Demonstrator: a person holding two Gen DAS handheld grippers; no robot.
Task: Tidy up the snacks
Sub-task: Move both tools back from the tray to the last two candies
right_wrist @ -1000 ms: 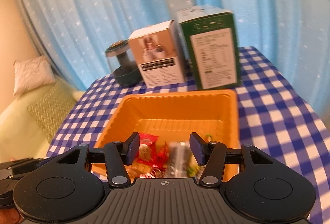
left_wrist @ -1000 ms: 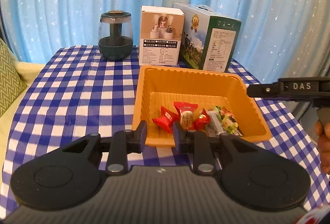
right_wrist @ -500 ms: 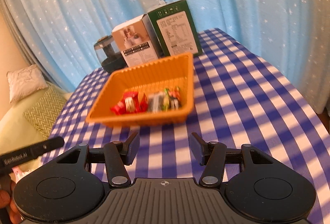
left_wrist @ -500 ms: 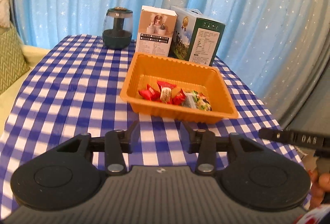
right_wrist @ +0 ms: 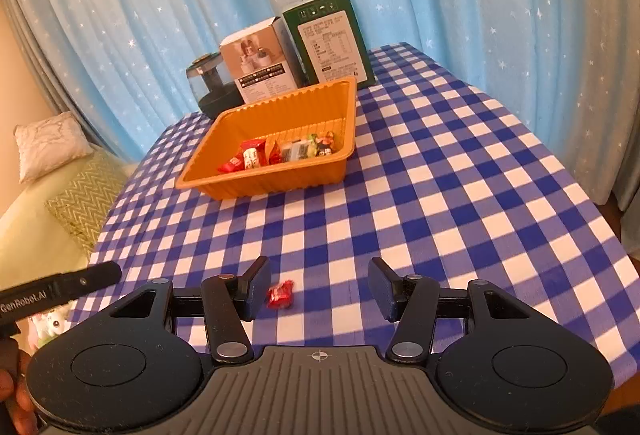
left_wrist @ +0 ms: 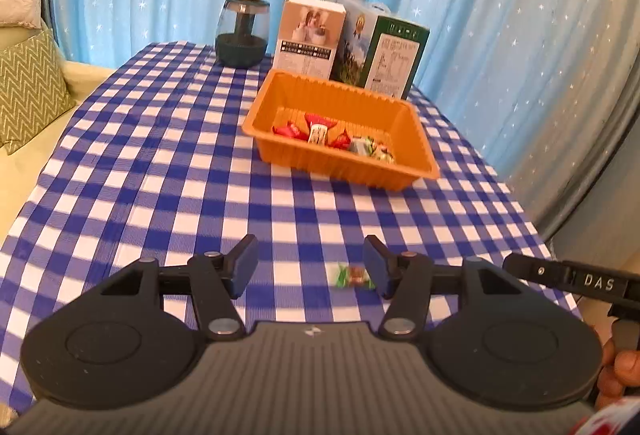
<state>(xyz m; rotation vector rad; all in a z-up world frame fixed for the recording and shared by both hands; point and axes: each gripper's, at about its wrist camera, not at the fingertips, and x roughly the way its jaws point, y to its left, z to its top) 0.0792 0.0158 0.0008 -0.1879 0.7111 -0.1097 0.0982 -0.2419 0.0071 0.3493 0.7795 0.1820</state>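
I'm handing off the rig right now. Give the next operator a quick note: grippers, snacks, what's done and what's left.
Left gripper: open, empty, green-wrapped candy on the cloth by its right finger.
Right gripper: open, empty, red-wrapped candy on the cloth near its left finger.
Orange tray sits mid-table and holds several wrapped snacks.
Left: grasp both loose candies and drop them in the tray.

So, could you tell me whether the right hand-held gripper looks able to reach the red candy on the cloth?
Probably yes: the right hand-held gripper is open, and the red candy lies uncovered between its fingers, nearer the left one.
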